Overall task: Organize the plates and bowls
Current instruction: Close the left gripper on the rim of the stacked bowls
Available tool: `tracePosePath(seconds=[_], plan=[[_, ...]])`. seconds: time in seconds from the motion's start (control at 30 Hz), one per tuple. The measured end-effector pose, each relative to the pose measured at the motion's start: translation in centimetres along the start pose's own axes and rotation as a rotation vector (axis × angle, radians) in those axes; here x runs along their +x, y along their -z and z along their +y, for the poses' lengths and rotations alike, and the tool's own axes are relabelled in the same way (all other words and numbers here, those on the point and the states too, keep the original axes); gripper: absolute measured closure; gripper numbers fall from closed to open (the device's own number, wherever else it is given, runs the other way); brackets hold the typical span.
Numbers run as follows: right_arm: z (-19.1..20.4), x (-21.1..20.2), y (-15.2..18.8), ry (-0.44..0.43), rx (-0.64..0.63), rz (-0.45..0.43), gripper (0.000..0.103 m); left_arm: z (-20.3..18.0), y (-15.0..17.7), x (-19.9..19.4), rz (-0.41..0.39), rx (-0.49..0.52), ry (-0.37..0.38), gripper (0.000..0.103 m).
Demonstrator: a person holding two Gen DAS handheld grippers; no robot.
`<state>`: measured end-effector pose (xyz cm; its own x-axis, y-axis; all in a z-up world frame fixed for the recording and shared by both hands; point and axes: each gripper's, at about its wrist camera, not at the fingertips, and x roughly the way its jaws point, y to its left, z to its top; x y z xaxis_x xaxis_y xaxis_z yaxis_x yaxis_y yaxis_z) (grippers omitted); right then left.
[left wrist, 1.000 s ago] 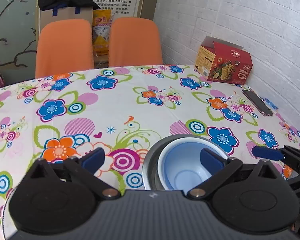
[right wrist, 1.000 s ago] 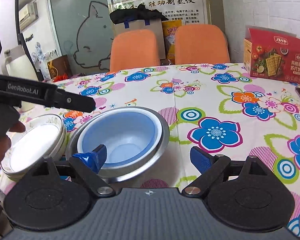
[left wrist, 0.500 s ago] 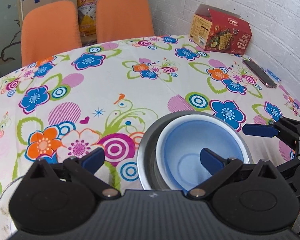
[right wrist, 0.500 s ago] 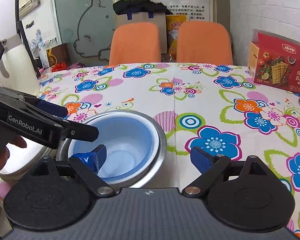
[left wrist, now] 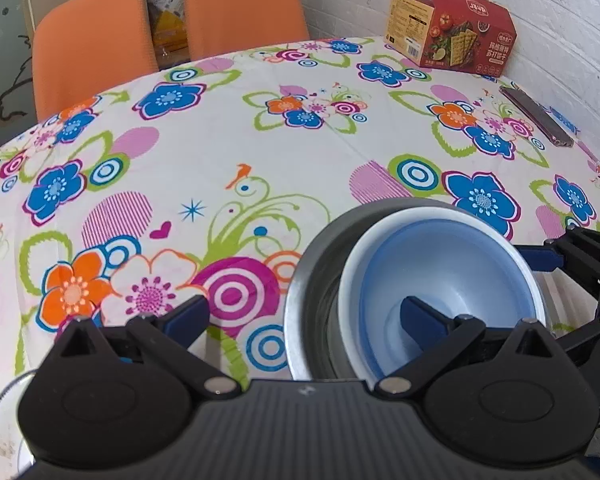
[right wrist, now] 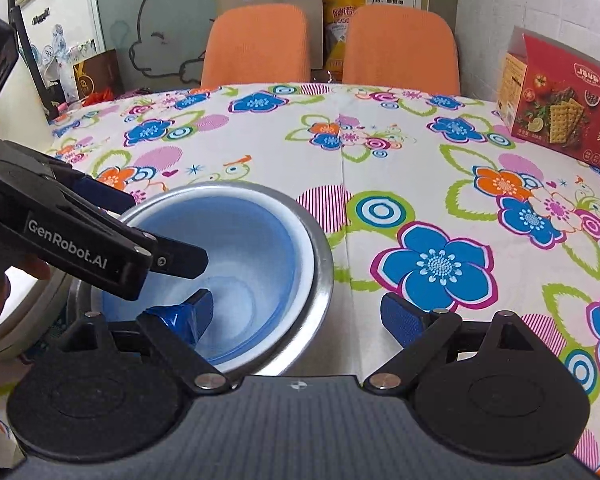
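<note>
We hold both grippers, left (left wrist: 304,316) and right (right wrist: 296,316), spread wide, each straddling the steel bowl (right wrist: 320,256) rim; clenching unevenly could tip it, jolting the nested blue bowl (right wrist: 256,248)

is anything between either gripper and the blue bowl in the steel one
Nothing visible does. The left gripper and right gripper each straddle the rim, one finger inside the blue plastic bowl nested in the steel bowl.

Inner bowl (left wrist: 440,280) nests in outer bowl (left wrist: 312,300); plates (right wrist: 28,320) apparently lie left.
</note>
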<state>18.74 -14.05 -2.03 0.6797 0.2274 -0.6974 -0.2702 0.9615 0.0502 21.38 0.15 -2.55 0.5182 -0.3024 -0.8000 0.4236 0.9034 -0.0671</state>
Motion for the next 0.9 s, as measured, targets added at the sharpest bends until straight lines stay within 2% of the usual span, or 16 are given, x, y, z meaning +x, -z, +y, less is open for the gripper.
tracePosePath(seconds=[0.2,0.4,0.57,0.77,0.9], plan=[[-0.2,0.3,0.1,-0.023,0.027,0.009,0.023,-0.1,0.1,0.6,0.018,0.01,0.006,0.002],[-0.1,0.1,0.8,-0.018,0.04,-0.039,0.021,0.2,0.3,0.7,0.02,-0.01,0.023,0.002],[0.4,0.1,0.4,0.005,0.049,-0.011,0.021,0.0,0.0,0.9,0.028,0.011,0.013,0.002],[0.1,-0.1,1.0,-0.026,0.032,-0.039,0.021,-0.1,0.0,0.9,0.046,-0.015,-0.002,0.003],[-0.2,-0.4,1.3,-0.028,0.054,-0.071,0.025,-0.2,0.2,0.5,0.05,-0.024,-0.007,0.006]])
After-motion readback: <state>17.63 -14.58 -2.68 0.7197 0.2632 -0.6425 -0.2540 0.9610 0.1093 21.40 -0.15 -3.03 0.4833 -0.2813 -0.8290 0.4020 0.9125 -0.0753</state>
